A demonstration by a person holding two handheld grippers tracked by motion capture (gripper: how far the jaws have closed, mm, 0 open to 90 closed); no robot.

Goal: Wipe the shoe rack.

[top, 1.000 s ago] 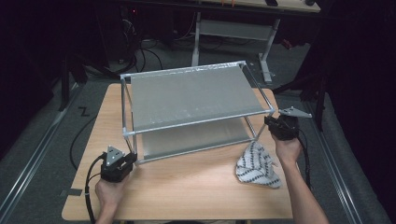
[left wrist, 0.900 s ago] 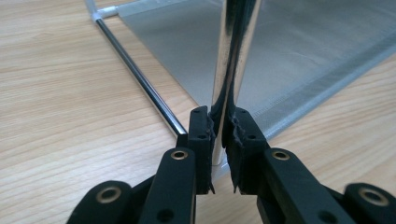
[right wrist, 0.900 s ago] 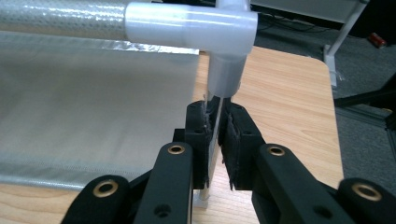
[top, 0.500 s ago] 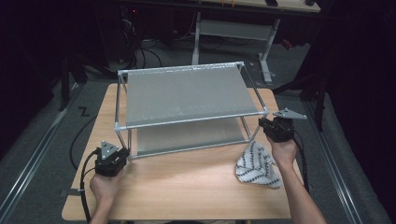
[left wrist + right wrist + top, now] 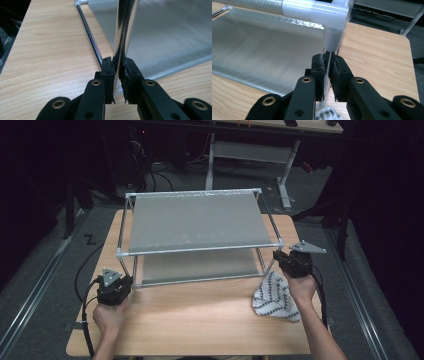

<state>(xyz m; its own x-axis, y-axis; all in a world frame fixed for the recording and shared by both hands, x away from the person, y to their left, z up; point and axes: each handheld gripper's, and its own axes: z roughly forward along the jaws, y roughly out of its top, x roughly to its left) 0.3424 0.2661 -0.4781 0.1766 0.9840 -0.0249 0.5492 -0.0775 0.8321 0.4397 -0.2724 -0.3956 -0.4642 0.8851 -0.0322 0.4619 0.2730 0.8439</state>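
gripping the near 2 legs of a 2-tier metal rack (image 5: 195, 220), i stand at the near edge of the wooden table (image 5: 200, 320) with a gripper in each hand. my left gripper (image 5: 116, 287) is low at the rack's near left corner; in the left gripper view its jaws are pressed onto the shiny upright left leg (image 5: 123, 37), with the pads squeezed against both sides of the tube just above where it meets the table. my right gripper (image 5: 292, 262) is at the near right corner, and in the right gripper view its jaws pinch the thin right leg (image 5: 327, 65) just under the white plastic corner joint (image 5: 332, 17). a black-and-white patterned cloth (image 5: 275, 297) lies crumpled on the table just beside and under my right hand (image 5: 302, 287), near the rack's right leg.

beyond my grippers the rack stands on the table, its lower shelf (image 5: 197, 265) a grey mesh sheet close to the tabletop and its upper shelf a wider grey sheet framed by silver tubes. a dark rod (image 5: 90, 37) runs along the table at the lower shelf's left edge in the left gripper view. farther off, past the table's far edge, the dim floor holds cables (image 5: 165, 180) and the white frame of another table (image 5: 250, 150).
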